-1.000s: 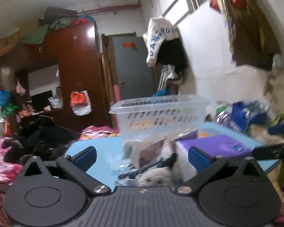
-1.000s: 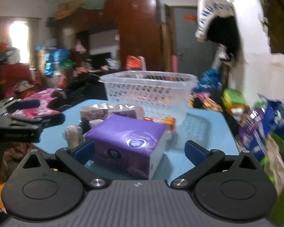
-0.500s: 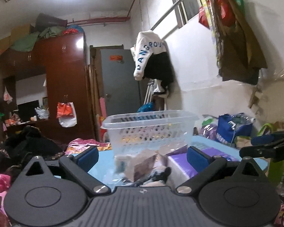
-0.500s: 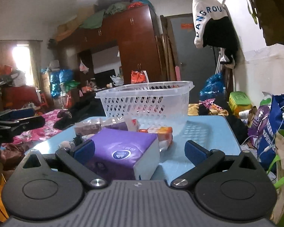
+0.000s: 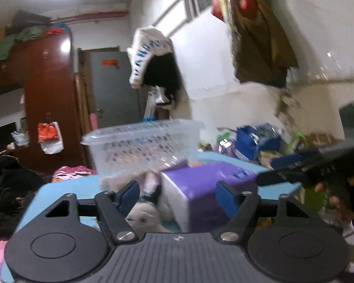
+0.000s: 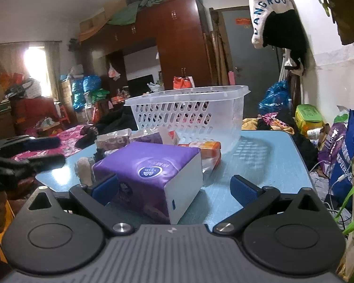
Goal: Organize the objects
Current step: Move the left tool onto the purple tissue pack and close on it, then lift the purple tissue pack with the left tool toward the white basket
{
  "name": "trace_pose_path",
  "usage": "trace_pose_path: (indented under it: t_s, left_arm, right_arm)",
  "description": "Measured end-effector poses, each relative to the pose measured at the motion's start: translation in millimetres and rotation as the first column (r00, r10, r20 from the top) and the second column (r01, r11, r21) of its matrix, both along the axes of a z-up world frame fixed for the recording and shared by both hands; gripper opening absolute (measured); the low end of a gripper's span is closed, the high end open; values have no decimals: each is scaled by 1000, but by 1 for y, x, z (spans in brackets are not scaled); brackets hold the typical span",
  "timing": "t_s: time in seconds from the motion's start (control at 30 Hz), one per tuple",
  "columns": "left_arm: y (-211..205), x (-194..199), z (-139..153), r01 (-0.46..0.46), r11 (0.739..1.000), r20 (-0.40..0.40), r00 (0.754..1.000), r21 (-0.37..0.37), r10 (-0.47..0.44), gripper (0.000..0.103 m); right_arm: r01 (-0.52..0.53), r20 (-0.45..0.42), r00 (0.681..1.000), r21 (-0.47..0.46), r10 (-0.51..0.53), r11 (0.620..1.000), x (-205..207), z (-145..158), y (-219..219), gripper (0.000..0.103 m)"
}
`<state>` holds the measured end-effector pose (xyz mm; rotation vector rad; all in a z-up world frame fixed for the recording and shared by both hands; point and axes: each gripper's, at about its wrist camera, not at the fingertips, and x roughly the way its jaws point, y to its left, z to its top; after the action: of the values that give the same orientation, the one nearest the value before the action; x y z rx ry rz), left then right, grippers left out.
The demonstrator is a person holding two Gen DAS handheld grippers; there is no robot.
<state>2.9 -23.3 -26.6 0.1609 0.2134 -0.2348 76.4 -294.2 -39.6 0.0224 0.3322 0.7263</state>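
The purple tissue pack (image 6: 151, 176) sits near the blue surface's (image 6: 271, 165) front edge. Both tongs are closing, unclamped: right tongs (image 6: 174, 188) straddle it, left tongs (image 5: 178, 199) alongside. Open room lies rightward, before the basket (image 6: 191, 118).

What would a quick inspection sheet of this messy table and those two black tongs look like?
Surface: light blue table, bare on its right side.
Job's things: clear plastic basket at the far end; purple tissue pack in front, apart from the basket.
Clutter: orange packet, crinkly wrapped packs and a white plush toy beside the tissue pack.
Tongs: left tongs closing, the toy and a corner of the pack between the jaws, no grip seen; right tongs wide, closing slightly around the pack, far pad clear of it.
Cables: white cord over the bags to the right of the table.
Surroundings: brown wardrobe, grey door, hanging clothes, bags, piles.
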Motion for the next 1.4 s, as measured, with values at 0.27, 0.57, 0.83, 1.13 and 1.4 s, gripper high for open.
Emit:
trace_pose_path:
  t_s: [0.27, 0.57, 0.83, 1.13, 1.4]
  left_arm:
    - [0, 32, -29, 78, 997, -87, 993, -26, -80, 59]
    - [3, 49, -40, 169, 986, -68, 983, -13, -170, 56]
    - [3, 53, -41, 185, 982, -70, 980, -27, -186, 54]
    - [8, 43, -37, 198, 978, -38, 979, -57, -201, 44]
    - [4, 32, -28, 197, 980, 9, 980, -40, -197, 43]
  right_arm:
    - [-69, 7, 998, -44, 70, 997, 10, -13, 8, 81]
    - [-153, 47, 987, -29, 154, 988, 19, -23, 4, 72]
    - [-201, 34, 979, -22, 201, 979, 20, -28, 8, 61]
    - [-162, 94, 981, -64, 167, 985, 5, -20, 7, 52]
    - [-141, 160, 975, -92, 154, 986, -2, -10, 10, 51]
